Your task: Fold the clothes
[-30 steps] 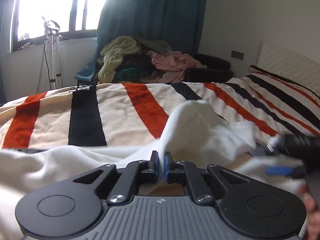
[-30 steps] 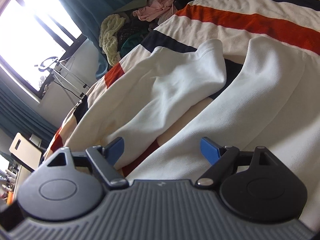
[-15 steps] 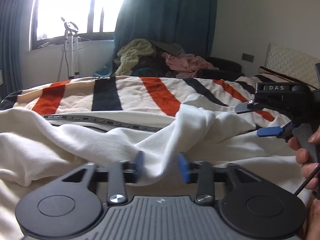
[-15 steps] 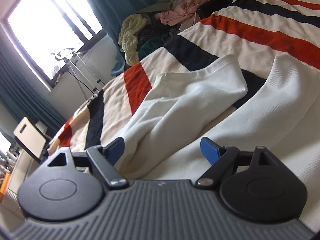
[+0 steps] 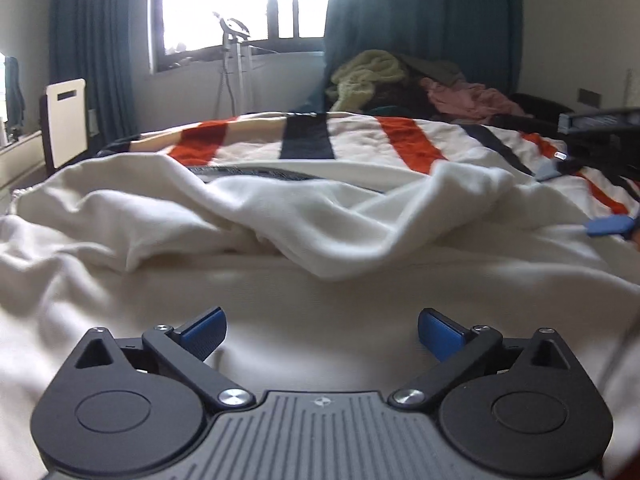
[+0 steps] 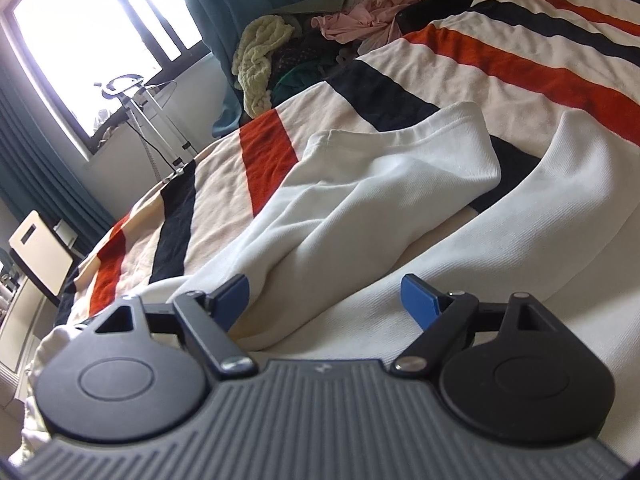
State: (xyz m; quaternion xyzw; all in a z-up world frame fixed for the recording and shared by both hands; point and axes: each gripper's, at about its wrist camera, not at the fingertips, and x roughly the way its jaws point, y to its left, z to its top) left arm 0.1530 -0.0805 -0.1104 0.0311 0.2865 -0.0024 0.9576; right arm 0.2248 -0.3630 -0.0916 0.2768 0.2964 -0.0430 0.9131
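A white sweatshirt [image 5: 320, 300] lies on the striped bedspread [image 5: 360, 144]. One sleeve [image 5: 360, 232] lies folded across its body. My left gripper [image 5: 320, 330] is open and empty, low over the sweatshirt's body, just short of the sleeve. My right gripper [image 6: 324, 296] is open and empty, low over the same garment [image 6: 500, 248], with the sleeve [image 6: 380, 192] lying ahead of it. The right gripper also shows at the right edge of the left wrist view [image 5: 580, 196], beyond the sleeve's cuff.
A pile of unfolded clothes [image 5: 400, 84] sits beyond the bed's far side, under a teal curtain [image 5: 420, 20]. A garment steamer stand [image 5: 236, 52] is by the window. A chair [image 5: 66, 116] stands left of the bed.
My left gripper opened, let go of the sleeve and drew back. The sleeve dropped onto the sweatshirt's body. The right gripper stayed open and tilted a little.
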